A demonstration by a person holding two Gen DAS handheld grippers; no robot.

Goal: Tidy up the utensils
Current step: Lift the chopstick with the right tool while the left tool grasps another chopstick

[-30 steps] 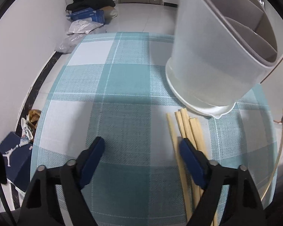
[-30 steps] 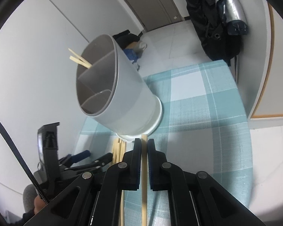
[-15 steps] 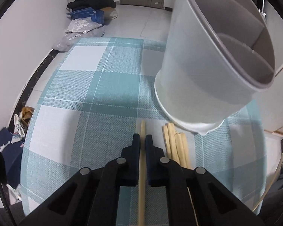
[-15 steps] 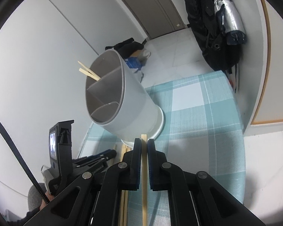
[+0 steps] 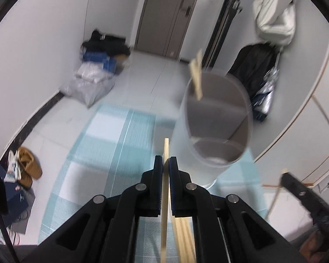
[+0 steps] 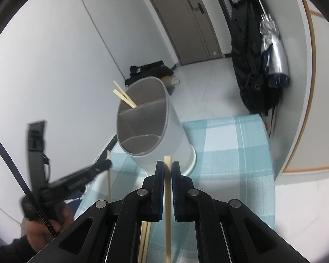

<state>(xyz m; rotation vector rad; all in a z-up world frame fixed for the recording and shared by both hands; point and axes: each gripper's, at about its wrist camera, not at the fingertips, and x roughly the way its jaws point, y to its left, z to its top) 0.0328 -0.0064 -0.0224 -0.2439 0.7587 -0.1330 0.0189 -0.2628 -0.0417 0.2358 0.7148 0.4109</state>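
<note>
A grey divided utensil holder (image 5: 210, 131) (image 6: 151, 127) stands on the teal checked tablecloth (image 5: 111, 144) (image 6: 226, 144). Two wooden chopsticks (image 5: 196, 79) (image 6: 124, 95) stick out of its far compartment. My left gripper (image 5: 165, 164) is shut on a single chopstick (image 5: 165, 151), held above the table just left of the holder. My right gripper (image 6: 167, 168) is shut on another chopstick (image 6: 167, 164), in front of the holder's base. More loose chopsticks (image 5: 184, 236) (image 6: 145, 232) lie on the cloth below the grippers. The left gripper also shows blurred in the right wrist view (image 6: 108, 164).
Coats and bags (image 6: 252, 65) hang at the right wall by the table's far corner. Bags and boxes (image 5: 94, 74) lie on the floor beyond the table, shoes (image 5: 26, 166) to its left. A door (image 6: 186, 22) is at the back.
My left gripper closed on a chopstick from the pile and lifted it well above the table. My right gripper also rose with its chopstick. The holder now appears lower and farther.
</note>
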